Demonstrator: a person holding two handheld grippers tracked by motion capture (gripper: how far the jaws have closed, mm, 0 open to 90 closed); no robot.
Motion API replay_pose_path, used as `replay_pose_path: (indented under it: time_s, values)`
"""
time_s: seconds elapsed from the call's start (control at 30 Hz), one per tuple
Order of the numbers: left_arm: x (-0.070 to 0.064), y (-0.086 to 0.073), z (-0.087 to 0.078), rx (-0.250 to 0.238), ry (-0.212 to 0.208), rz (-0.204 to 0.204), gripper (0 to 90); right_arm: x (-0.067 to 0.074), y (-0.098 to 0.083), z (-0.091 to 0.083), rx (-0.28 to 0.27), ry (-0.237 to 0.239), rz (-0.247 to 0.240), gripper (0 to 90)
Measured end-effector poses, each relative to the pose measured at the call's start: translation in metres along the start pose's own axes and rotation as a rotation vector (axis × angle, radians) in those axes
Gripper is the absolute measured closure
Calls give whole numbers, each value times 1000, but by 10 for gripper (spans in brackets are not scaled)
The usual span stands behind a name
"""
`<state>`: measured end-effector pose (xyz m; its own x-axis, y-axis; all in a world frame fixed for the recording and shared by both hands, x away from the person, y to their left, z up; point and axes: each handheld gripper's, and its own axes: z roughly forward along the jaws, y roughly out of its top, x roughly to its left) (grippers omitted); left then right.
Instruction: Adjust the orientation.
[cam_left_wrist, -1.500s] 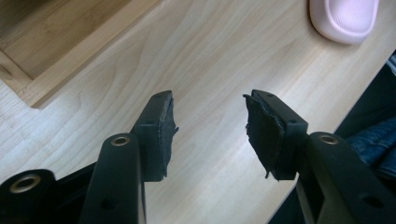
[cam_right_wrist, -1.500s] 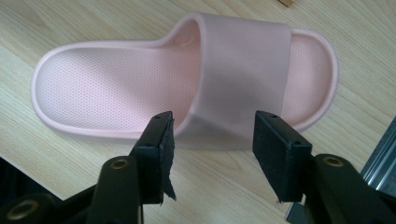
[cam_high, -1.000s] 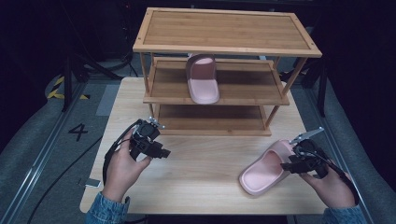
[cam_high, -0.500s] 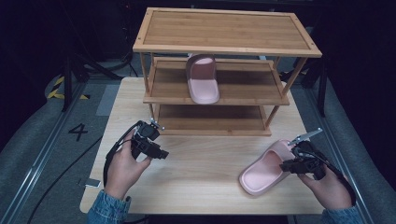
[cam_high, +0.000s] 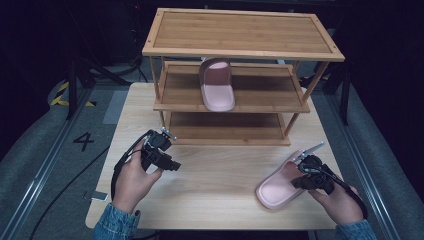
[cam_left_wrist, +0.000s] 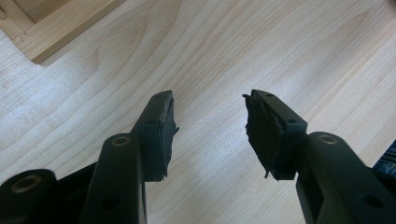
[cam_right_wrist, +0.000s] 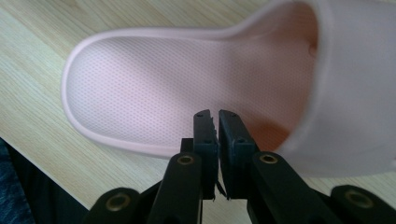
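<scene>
A pink slipper (cam_high: 276, 190) lies on the wooden table (cam_high: 215, 185) at the front right, its open heel end toward the near left. My right gripper (cam_high: 296, 181) is at its right side. In the right gripper view, the jaws stand shut (cam_right_wrist: 218, 116), their tips over the slipper's (cam_right_wrist: 154, 88) near rim and insole, with nothing seen between them. A second pink slipper (cam_high: 218, 89) sits on the middle shelf of the wooden rack (cam_high: 240, 32). My left gripper (cam_high: 172, 165) is open (cam_left_wrist: 210, 126) above bare table at the front left.
The three-tier rack stands at the back of the table, and its lowest shelf (cam_high: 227, 127) holds nothing. A corner of the rack's base (cam_left_wrist: 51, 35) lies just beyond the left jaws. Dark floor and rails surround the table.
The right hand has drifted slightly toward the near edge beside the slipper. The left hand has barely moved.
</scene>
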<state>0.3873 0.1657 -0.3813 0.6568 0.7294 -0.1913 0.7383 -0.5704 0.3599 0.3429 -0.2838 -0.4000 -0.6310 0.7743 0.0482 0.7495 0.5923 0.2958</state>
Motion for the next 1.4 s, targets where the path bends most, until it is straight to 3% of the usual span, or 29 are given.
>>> replay_pose_path:
  time_s: [0.63,0.8,0.9,1.13,1.27,1.4]
  values:
    - [-4,18,10,24,-49,16,521,-29,-30,-16,-11,-61,113,877]
    - [-3,16,8,13,-46,8,531,-40,-34,-18,-21,-77,143,877]
    - [-3,12,6,16,-42,5,587,-48,-35,-18,-26,-80,161,878]
    - [-3,3,4,8,4,12,597,-61,-32,-17,-50,-117,178,866]
    - [-1,1,2,8,-16,-8,593,-64,-31,-18,-96,-138,179,832]
    - [-1,1,2,6,-21,-10,591,-64,-32,-19,-100,-130,183,794]
